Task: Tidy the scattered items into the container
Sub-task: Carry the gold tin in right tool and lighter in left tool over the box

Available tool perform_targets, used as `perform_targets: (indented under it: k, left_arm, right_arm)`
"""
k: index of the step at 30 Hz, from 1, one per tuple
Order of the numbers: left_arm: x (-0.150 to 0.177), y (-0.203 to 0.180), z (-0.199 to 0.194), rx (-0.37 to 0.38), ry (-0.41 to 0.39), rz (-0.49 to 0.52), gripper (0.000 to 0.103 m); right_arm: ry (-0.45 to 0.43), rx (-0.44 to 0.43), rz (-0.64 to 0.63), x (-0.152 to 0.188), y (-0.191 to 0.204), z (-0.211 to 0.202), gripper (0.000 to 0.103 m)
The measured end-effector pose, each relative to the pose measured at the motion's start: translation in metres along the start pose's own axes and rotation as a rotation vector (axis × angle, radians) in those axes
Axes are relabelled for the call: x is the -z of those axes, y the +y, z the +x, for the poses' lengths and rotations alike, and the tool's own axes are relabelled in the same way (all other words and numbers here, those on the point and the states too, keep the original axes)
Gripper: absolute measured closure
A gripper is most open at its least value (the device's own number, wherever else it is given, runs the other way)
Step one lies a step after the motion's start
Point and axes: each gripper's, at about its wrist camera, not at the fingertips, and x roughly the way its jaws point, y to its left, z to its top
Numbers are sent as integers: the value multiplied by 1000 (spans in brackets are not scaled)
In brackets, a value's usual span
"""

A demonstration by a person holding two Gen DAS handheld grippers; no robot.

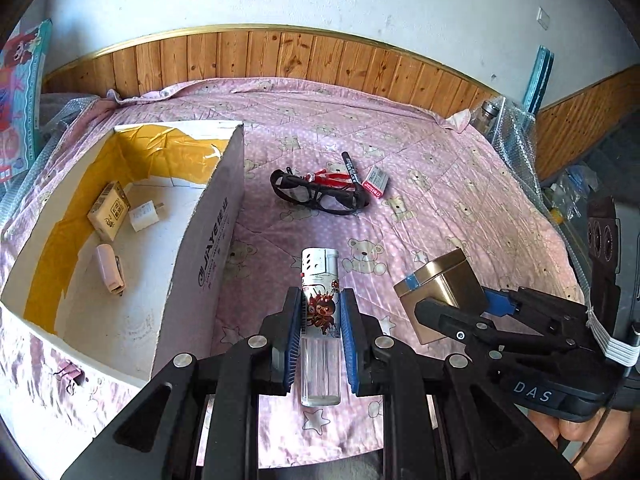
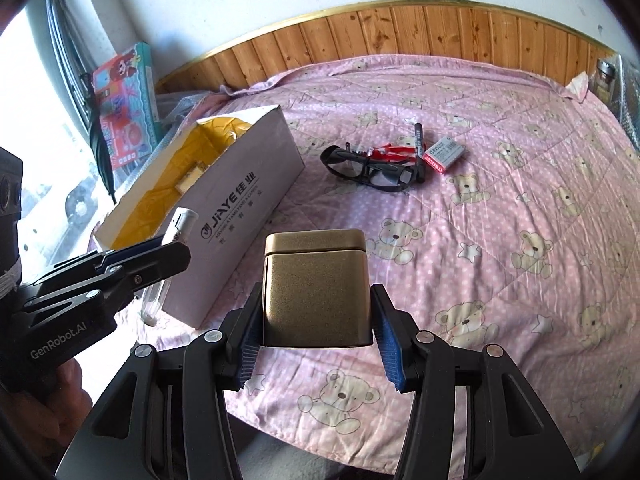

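Left gripper (image 1: 320, 320): blue pads were pressed against both sides of a clear lighter (image 1: 321, 328), held above the pink bedspread (image 1: 440, 152) just right of the box.
Right gripper (image 2: 316, 320): pads pinched a gold tin (image 2: 316, 288) by its two side walls, lid on, near the box's right wall.
Cardboard box (image 1: 208, 248): stood open-topped on the left of the bed.
Left view only: the box floor was visible, holding a tan carton (image 1: 109, 210), a white charger plug (image 1: 144, 216) and a pink stapler-like item (image 1: 110, 268).
Right view only: the box's printed outer wall faced the camera; most of the floor was hidden behind it.
Remaining items: black glasses (image 1: 316, 194), a black marker (image 1: 352, 168), a red wrapped item (image 1: 330, 178) and a small red-and-white pack (image 1: 376, 182) lay together at mid-bed, far from both grippers.
Hard to make out: the red item's identity; the pack's print was too small to read.
Cut off: the tin's lower part in the left view, behind the right gripper's finger.
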Motion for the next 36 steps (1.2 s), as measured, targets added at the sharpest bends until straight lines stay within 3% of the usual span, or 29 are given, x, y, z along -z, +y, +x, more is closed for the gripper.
perform_targets:
  k: [20,36]
  left_arm:
    - [9,33,-66,36,-132,-76,83]
    - [5,78,-75,47,-160,-152,83]
  right_arm:
    - [-35,0,-123,1,75,-27,50]
    - [-24,-11,-179,-18,113,-14,50]
